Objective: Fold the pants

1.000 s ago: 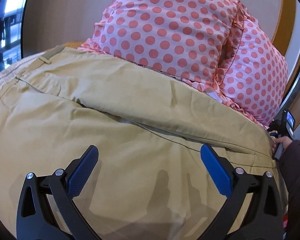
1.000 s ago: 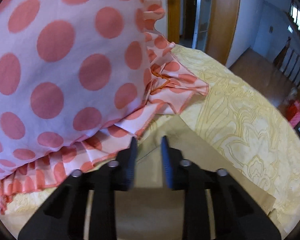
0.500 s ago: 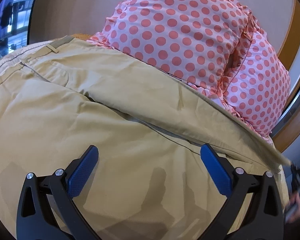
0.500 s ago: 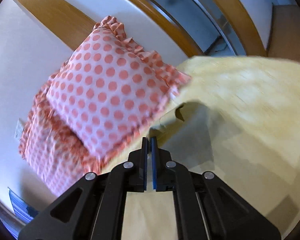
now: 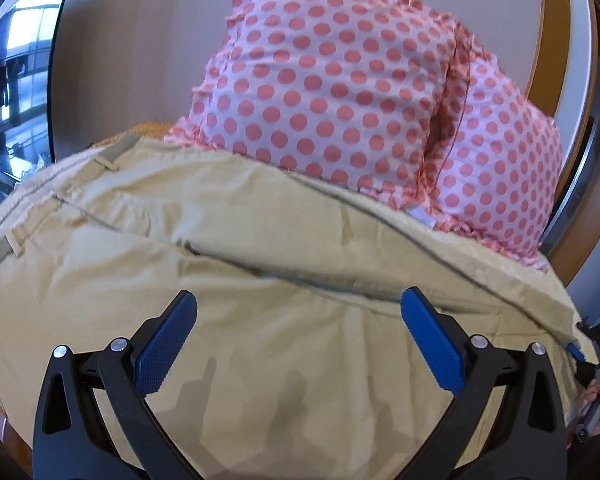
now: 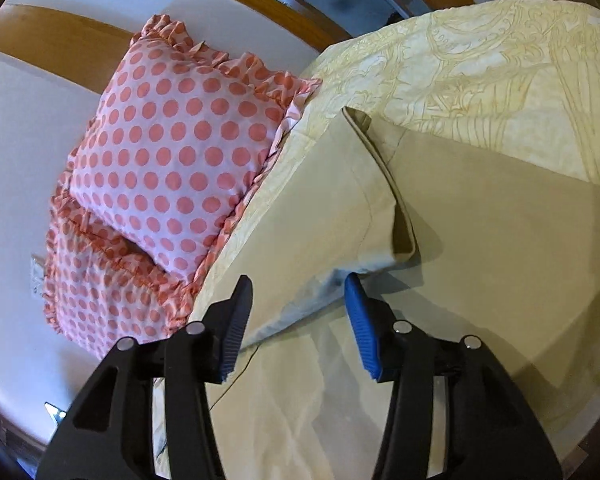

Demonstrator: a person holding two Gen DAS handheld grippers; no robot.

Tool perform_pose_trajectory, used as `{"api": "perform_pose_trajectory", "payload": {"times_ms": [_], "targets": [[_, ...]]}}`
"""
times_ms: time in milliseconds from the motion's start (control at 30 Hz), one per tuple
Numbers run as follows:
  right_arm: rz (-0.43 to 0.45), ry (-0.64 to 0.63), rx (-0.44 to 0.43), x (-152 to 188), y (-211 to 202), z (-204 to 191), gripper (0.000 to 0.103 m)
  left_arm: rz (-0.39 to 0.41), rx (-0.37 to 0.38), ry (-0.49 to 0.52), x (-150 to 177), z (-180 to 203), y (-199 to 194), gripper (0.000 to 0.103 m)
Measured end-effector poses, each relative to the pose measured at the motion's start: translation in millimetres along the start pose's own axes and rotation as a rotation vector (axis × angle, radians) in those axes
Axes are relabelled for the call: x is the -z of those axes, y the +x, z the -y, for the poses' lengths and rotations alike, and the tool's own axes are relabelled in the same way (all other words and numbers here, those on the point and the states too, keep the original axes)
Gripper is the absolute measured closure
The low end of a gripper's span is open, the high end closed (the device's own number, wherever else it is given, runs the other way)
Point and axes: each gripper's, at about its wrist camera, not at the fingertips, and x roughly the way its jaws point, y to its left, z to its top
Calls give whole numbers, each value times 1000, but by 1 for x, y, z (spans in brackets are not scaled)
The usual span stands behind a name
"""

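Tan pants (image 5: 228, 248) lie spread across the bed, waistband and belt loops at the far left, one leg laid over the other. My left gripper (image 5: 296, 336) is open and empty, hovering over the pants' near leg. In the right wrist view the pant legs' hem ends (image 6: 364, 200) lie folded over on the bedspread. My right gripper (image 6: 298, 320) is open, just above the hem end, with nothing between its blue pads. The right gripper also shows at the left wrist view's right edge (image 5: 580, 354).
Two pink polka-dot pillows (image 5: 340, 92) lean against the wall behind the pants, also in the right wrist view (image 6: 172, 152). A yellow patterned bedspread (image 6: 500, 64) covers the bed. A wooden door frame (image 5: 552, 40) stands at the right.
My right gripper was shut on the pant hem half a second ago; it has opened and let the hem drop onto the bed. The left gripper stayed open over the pants.
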Motion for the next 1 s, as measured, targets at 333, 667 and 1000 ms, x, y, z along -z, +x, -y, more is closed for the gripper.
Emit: {"api": "perform_pose_trajectory", "payload": {"times_ms": [333, 667, 1000], "targets": [[144, 39, -120, -11, -20, 16, 103, -61, -12, -134, -67, -52, 28, 1], [231, 4, -158, -5, -55, 23, 103, -267, -98, -309, -118, -86, 141, 1], [233, -29, -163, -12, -61, 26, 103, -277, -31, -439, -119, -116, 152, 95]]}}
